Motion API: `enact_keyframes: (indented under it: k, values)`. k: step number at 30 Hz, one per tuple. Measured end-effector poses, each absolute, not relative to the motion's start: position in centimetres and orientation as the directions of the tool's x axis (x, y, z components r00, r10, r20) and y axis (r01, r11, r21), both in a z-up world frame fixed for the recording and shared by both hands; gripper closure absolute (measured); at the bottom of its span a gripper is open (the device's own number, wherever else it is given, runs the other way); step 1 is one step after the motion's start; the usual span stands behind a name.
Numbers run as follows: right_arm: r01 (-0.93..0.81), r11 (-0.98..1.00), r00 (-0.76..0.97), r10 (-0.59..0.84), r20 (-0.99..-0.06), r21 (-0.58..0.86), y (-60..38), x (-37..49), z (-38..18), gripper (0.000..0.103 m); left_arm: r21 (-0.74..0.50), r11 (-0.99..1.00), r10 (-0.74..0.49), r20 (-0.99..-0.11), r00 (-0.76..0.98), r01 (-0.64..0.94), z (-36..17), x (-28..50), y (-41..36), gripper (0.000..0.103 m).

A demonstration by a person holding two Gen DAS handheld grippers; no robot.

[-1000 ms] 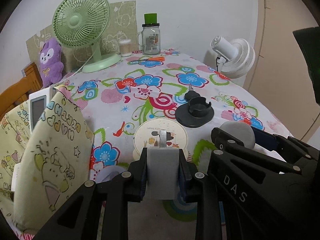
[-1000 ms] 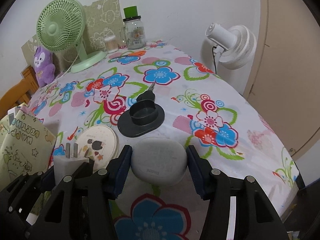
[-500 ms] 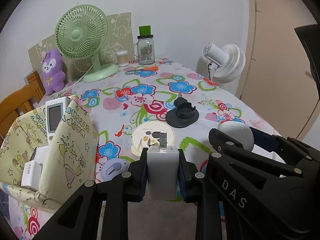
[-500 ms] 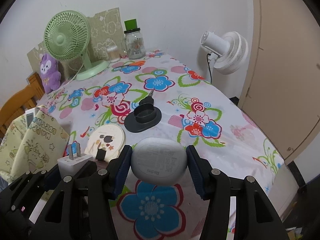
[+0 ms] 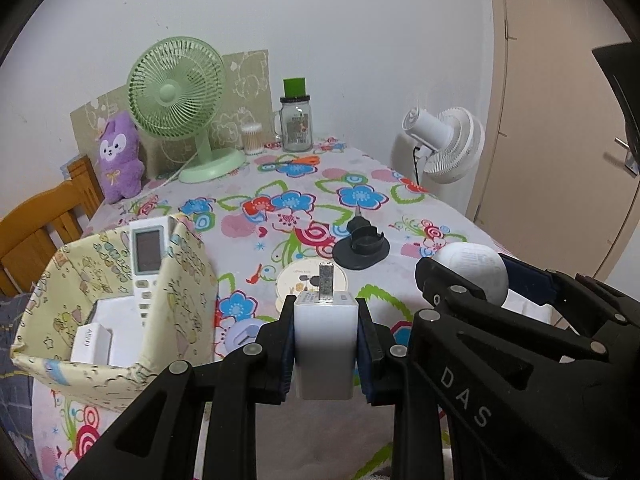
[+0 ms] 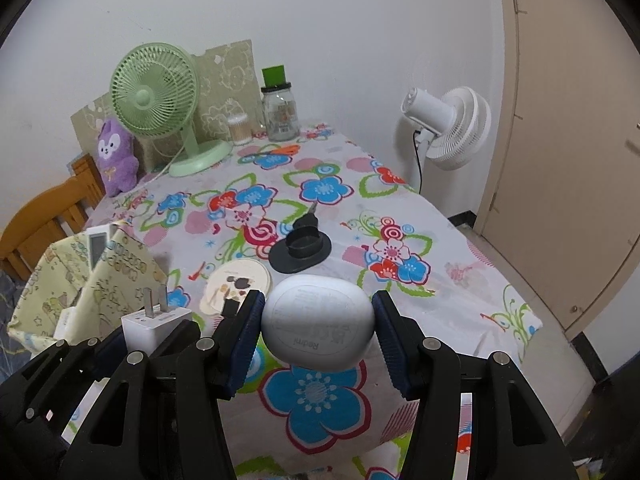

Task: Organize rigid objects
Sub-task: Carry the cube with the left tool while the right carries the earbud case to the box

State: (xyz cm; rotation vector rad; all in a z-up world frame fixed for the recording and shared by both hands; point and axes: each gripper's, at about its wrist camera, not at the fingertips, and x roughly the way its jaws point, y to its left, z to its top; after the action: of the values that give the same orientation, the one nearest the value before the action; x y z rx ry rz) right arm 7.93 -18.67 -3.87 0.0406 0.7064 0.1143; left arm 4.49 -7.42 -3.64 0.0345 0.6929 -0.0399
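Left wrist view: the left hand-held gripper point(image 5: 325, 344) is closed tight on a white plug adapter point(image 5: 324, 344), its pads pressing both flat sides and the metal prongs pointing away from the camera, up over the bench point(image 5: 400, 216). The adapter is held clear of the flowered cloth, above the near part of the bench. Just to its right the right hand-held gripper point(image 5: 480, 280) clamps a white oval earbud case point(image 5: 474, 270).

In the right wrist view the same case point(image 6: 318, 326) sits crosswise between the blue pads of the right hand-held gripper point(image 6: 318, 330), jaws part-way open and pressed on its two ends, printed underside toward the camera; it too hangs above the cloth near the bench's near edge.

At the near left corner stands a yellow patterned fabric bin point(image 5: 176, 300), holding a white remote control point(image 5: 146, 264) propped upright and a small white box point(image 5: 94, 346). Between the bin and the adapter a pale lilac round gadget point(image 5: 242, 334) lies on the cloth. Beyond the adapter lie a round cream coaster point(image 5: 308, 282) and, behind it, a dark grey round holder point(image 5: 360, 246) toward the middle of the bench. Along the far edge are a green desk fan point(image 5: 178, 98), a purple plush toy point(image 5: 118, 156), a cotton-swab tub point(image 5: 252, 138) and a glass jar with a green lid point(image 5: 296, 120). A white fan point(image 5: 444, 140) stands off the right edge.
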Motion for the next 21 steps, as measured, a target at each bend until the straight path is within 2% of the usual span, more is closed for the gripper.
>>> enact_keyframes:
  k: [21]
  values:
    - [-0.127, 0.991, 0.795, 0.127, -0.594, 0.041, -16.5, 4.6, 1.3, 0.045, 0.037, 0.997, -0.037, -0.602, 0.797, 0.074, 0.9, 2.0, -6.0, 0.078]
